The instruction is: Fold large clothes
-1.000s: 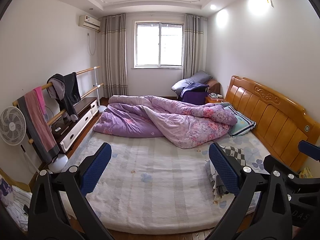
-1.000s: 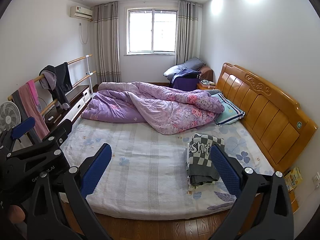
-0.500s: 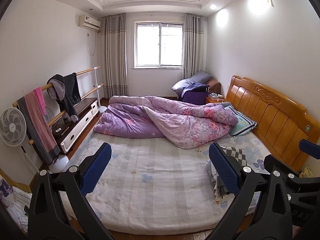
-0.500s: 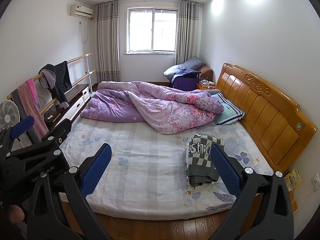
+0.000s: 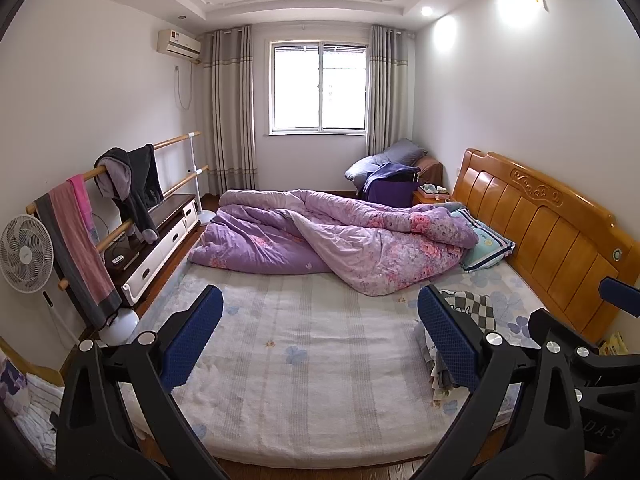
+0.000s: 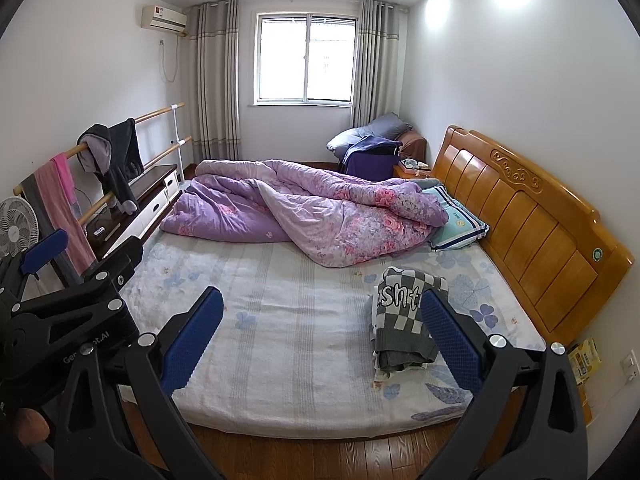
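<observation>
Two hand-held grippers hang side by side over the foot edge of the bed, neither touching anything. Seen through its own camera, the left hand-held gripper (image 5: pixel 318 334) has its jaws spread wide and empty, each black angular finger faced with a blue, dimpled rubber pad (image 5: pixel 192 336). The right hand-held gripper (image 6: pixel 320 334) is spread just as wide and also holds nothing; to its left the black frame of the left one shows again.

One stack of folded clothes (image 6: pixel 404 320) lies on the mattress just ahead of the right hand-held gripper's right finger, partly hidden behind that finger; its top piece is a soft knit in grey and white checks with white lettering, over a plain grey layer. Beneath everything spreads one pale bed sheet (image 5: pixel 320 360), textured in woven stripes with scattered blue flower prints.

Farther ahead, one rumpled purple floral quilt (image 5: pixel 340 236) is heaped across the bed, and one striped pillow (image 6: pixel 456 220) lies ahead and to the right against the glossy, panelled wooden headboard (image 6: pixel 532 232). Ahead and left, two wooden rails (image 5: pixel 176 142) carry one pink towel (image 5: pixel 76 236) and one dark hooded garment (image 5: pixel 136 184), with one white round fan (image 5: pixel 24 254) nearest the left edge.
</observation>
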`<state>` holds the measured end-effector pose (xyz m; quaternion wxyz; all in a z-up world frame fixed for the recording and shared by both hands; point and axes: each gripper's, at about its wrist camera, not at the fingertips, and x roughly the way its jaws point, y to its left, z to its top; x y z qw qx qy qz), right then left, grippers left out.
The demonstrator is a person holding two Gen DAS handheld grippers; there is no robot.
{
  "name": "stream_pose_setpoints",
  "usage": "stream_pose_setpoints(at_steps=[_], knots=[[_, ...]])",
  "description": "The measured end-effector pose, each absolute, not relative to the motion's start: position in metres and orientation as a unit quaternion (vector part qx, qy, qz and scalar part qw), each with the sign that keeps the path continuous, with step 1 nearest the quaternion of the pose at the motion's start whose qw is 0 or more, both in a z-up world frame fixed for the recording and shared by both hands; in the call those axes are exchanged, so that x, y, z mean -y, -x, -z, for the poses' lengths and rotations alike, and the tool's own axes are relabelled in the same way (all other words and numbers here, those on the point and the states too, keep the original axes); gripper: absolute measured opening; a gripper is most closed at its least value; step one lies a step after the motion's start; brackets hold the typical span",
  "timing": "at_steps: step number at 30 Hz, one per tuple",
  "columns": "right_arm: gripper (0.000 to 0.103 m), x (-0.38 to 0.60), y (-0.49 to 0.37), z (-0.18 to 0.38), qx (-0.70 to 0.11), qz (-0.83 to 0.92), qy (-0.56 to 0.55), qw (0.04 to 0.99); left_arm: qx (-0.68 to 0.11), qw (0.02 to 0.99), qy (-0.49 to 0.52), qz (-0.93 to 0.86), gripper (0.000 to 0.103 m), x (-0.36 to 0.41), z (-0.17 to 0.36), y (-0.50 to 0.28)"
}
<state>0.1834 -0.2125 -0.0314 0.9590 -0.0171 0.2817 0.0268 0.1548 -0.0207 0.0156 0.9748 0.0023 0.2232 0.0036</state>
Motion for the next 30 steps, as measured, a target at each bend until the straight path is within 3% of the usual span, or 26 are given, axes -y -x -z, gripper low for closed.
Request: stream_pose_setpoints(at_steps=[30], knots=[[0.095, 0.2139, -0.1937, 0.0334, -0.289, -0.032, 0.018, 0.957, -0.224, 0.975, 0.003, -0.006, 0.098, 0.0193, -0.0080, -0.1608]])
